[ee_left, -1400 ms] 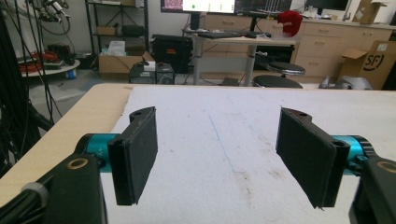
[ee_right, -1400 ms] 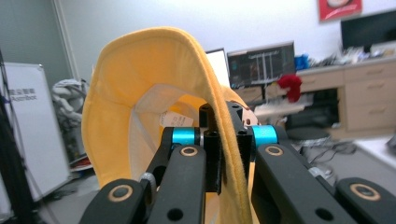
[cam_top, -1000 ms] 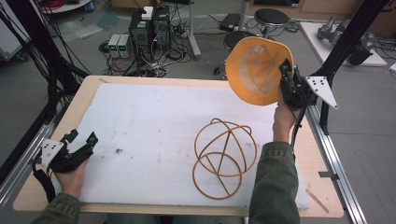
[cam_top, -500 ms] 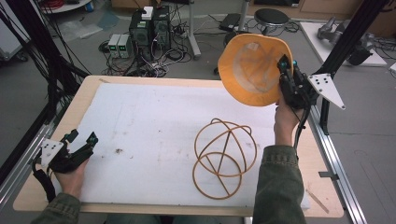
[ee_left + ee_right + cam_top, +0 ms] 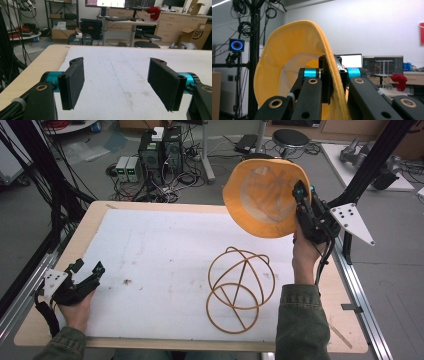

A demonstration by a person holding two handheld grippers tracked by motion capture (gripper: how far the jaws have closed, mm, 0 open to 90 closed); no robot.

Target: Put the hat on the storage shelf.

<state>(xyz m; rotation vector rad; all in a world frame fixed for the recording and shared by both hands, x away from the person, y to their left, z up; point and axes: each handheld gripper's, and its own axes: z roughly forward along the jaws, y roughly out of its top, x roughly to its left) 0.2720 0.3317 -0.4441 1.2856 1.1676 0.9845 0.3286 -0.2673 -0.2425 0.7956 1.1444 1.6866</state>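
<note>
The yellow hat (image 5: pixel 265 195) hangs in the air at far right, its pale inside showing. The wire frame (image 5: pixel 241 287), three joined hoops, lies on the worktop (image 5: pixel 150 250) below it.

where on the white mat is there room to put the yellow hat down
The widest bare patch of the white mat runs between the left gripper at the near left edge and the wire frame. The far strip under the raised yellow hat, held in the right gripper, is bare too. The near right is crowded by the frame and the right forearm.
</note>
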